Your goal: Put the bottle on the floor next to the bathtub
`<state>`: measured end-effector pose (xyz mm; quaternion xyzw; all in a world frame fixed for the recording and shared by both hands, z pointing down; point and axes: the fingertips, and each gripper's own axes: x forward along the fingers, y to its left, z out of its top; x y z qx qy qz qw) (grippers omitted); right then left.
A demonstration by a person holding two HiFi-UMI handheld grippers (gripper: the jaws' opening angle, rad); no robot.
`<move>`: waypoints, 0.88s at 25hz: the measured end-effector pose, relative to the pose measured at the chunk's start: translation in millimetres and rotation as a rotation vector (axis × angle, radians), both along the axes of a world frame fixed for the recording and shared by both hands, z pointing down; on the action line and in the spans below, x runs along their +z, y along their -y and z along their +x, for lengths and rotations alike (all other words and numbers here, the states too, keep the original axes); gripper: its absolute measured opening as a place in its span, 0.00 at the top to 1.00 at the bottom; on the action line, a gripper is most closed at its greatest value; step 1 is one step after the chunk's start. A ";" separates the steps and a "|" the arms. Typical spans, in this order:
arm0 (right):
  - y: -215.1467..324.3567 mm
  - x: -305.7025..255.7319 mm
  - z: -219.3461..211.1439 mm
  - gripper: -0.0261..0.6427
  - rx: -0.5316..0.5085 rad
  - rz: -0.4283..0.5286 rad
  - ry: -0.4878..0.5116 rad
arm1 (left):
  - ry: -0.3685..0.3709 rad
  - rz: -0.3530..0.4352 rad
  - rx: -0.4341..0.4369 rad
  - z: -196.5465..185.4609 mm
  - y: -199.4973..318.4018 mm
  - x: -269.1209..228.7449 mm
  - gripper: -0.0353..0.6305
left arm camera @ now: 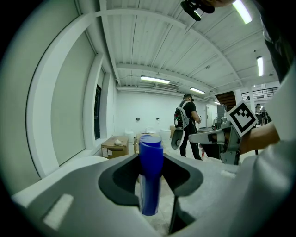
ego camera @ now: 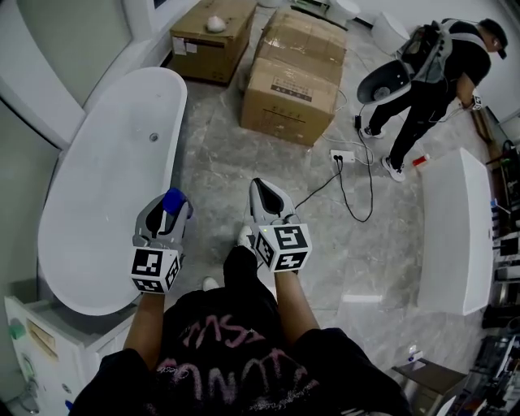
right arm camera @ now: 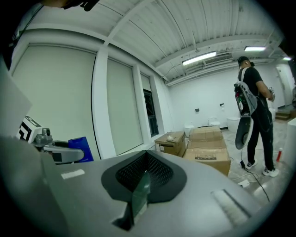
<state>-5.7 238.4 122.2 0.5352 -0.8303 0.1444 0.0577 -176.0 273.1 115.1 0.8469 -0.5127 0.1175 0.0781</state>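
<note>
One bottle (left arm camera: 151, 178) — solid blue, cylindrical

bottle (left arm camera: 151, 180): glossy blue plastic | left hand-held gripper (ego camera: 168, 210): matt grey plastic | bathtub (ego camera: 97, 195): smooth glossy white | floor (ego camera: 357, 252): polished grey marble-look | boxes (ego camera: 291, 85): matt brown cardboard

Count from where I'm standing:
- grippers: 2, the left gripper (ego camera: 166, 208) and the right gripper (ego camera: 265, 195), with 1 marker cube on each
- bottle (ego camera: 174, 201): 1, blue
- bathtub (ego camera: 97, 203): 1 oval; the long white unit (ego camera: 459, 244) on the right may be a second, can't tell
- cardboard boxes: 3, the first box (ego camera: 207, 45), second box (ego camera: 305, 41) and third box (ego camera: 284, 101)
- white lump (ego camera: 215, 24) on the first box: 1
- power strip (ego camera: 343, 156): 1; the cables running to it are too tangled to count
- people: 2, the gripper holder (ego camera: 236, 357) and a bystander (ego camera: 439, 73) at far right
</note>
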 end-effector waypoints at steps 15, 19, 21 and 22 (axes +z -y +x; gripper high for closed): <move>120.9 48.5 28.7 0.94 -0.043 -0.106 0.004 | 0.012 -0.125 -0.042 26.8 112.5 51.1 0.72; 156.4 57.0 44.9 0.94 -0.061 -0.126 0.000 | 0.023 -0.144 -0.051 42.7 146.0 54.4 0.72; 172.9 61.4 53.6 0.94 -0.070 -0.139 0.004 | 0.035 -0.150 -0.054 51.1 162.2 57.1 0.72; 180.4 63.8 57.5 0.94 -0.076 -0.146 0.006 | 0.040 -0.154 -0.057 54.7 169.8 59.4 0.72</move>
